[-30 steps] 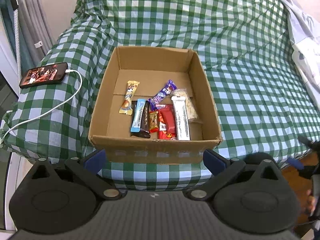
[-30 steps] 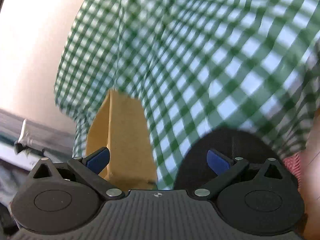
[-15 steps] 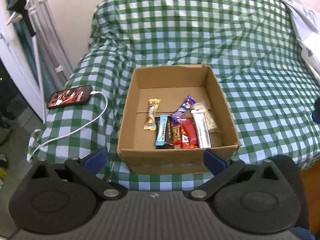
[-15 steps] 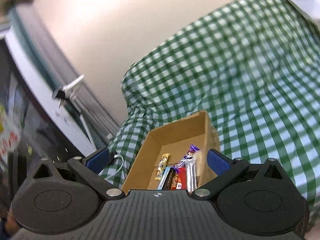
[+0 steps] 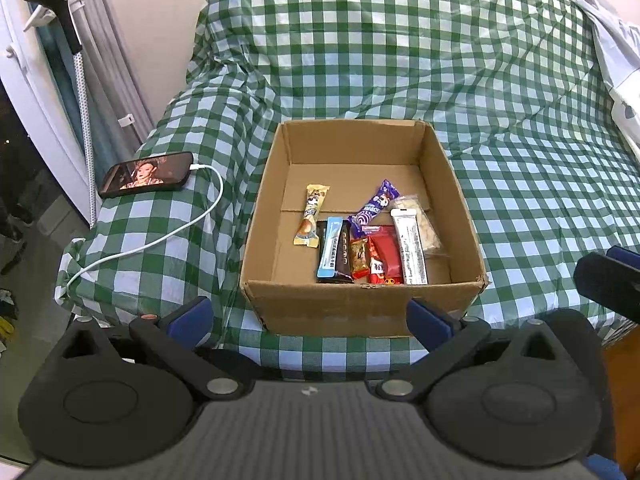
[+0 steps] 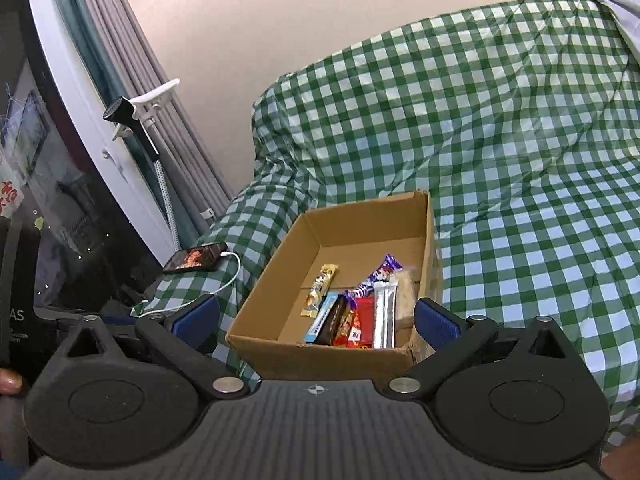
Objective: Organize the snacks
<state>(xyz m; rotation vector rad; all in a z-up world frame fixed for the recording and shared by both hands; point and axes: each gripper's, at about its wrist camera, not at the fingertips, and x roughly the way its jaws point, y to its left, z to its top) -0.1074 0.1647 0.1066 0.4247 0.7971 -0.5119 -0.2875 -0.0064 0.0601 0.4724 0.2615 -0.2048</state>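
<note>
An open cardboard box [image 5: 264, 216] sits on the green checked cloth and shows in the right wrist view [image 6: 276, 268] too. Inside lie several wrapped snacks: a yellow bar [image 5: 311, 216], a light blue bar [image 5: 331, 250], a purple wrapper [image 5: 372, 208], a red pack [image 5: 385, 254] and a white bar [image 5: 409, 246]. My left gripper [image 5: 310, 318] is open and empty, just short of the box's near wall. My right gripper [image 6: 316, 318] is open and empty, also before the near wall. Its tip shows at the right edge of the left wrist view [image 5: 608, 276].
A black phone [image 5: 147, 174] with its screen lit lies left of the box, on a white charging cable [image 5: 160, 236]. White cloth [image 5: 616, 52] lies at the far right. A curtain and a white stand [image 6: 140, 120] are at the left, past the edge of the cloth-covered surface.
Both grippers pulled back and up. The box now sits farther off in the left view. The right camera swung from close blurred cloth to face the box.
</note>
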